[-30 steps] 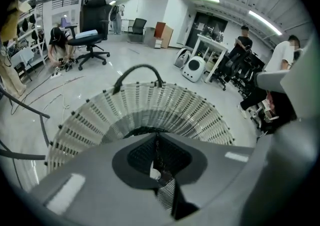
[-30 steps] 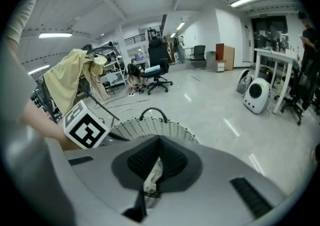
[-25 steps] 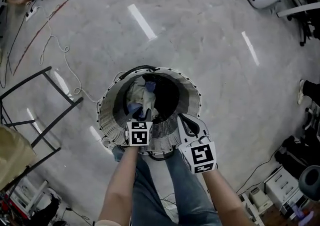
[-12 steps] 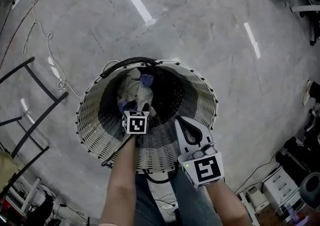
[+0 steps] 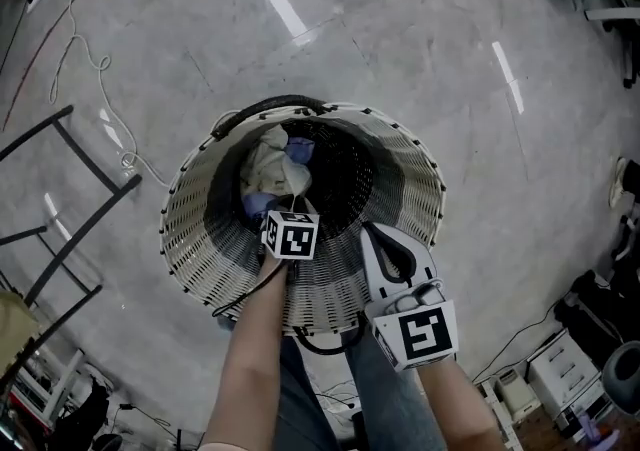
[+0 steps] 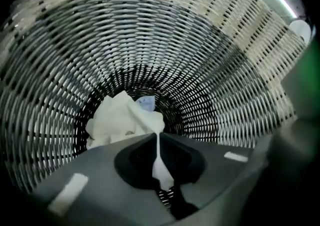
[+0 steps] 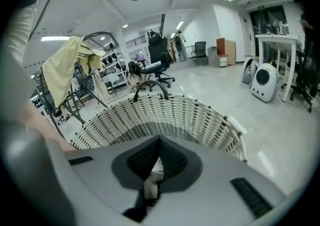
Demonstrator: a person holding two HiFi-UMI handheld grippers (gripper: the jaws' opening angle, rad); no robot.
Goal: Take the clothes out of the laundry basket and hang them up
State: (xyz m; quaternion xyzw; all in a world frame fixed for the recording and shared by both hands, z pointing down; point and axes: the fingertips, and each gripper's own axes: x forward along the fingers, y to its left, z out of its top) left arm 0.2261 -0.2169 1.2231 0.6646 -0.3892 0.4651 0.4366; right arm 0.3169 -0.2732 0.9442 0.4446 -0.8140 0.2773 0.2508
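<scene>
Left gripper view: left gripper (image 6: 157,139), jaws just closing, is pinching crumpled white cloth (image 6: 120,120) w/in round woven wicker basket (image 6: 225,59); right gripper (image 7: 159,144) is sitting closed.

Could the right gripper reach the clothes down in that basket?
Probably yes: the right gripper sits at the near rim of the basket, whose top is open, and the clothes lie at the bottom.

Woven basket (image 5: 190,239), perhaps wicker; glossy floor (image 5: 400,59)
</scene>
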